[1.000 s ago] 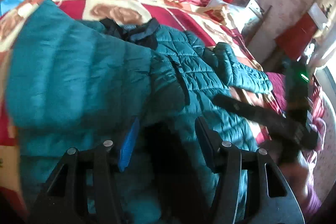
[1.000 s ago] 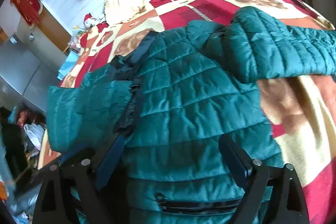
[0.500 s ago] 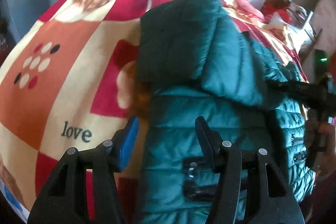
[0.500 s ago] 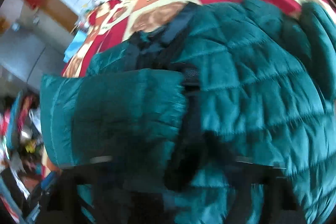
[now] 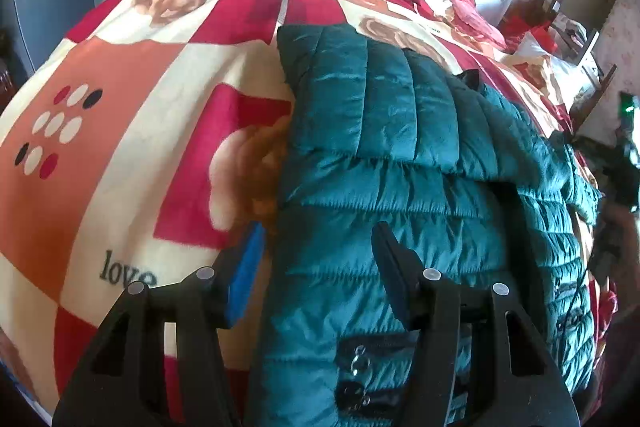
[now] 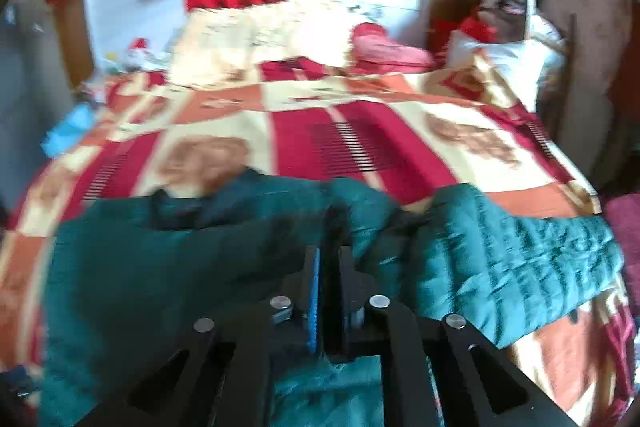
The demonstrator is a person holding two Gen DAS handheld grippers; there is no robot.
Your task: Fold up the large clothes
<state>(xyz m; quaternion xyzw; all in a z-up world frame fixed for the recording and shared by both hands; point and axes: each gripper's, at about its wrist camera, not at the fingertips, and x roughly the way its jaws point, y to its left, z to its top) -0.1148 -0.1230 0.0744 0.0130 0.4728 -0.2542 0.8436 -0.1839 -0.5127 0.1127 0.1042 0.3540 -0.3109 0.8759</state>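
With the right gripper (image 6: 326, 259) closed tight, seemingly pinching a fold of the teal jacket (image 5: 420, 187) at lower centre, we should lift evenly and carry it across without dragging. The left gripper (image 5: 316, 247) hangs half open over the jacket's edge on the blanket (image 5: 120, 107), holding nothing. Only the left view shows the pocket zipper (image 5: 360, 363); the right shows the sleeve (image 6: 520, 267) spread to the right.

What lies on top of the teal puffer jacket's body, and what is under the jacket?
A folded-over sleeve lies across the teal puffer jacket. Under the jacket is the red and cream patterned blanket; the part of the blanket beneath the jacket is covered and cannot be seen.
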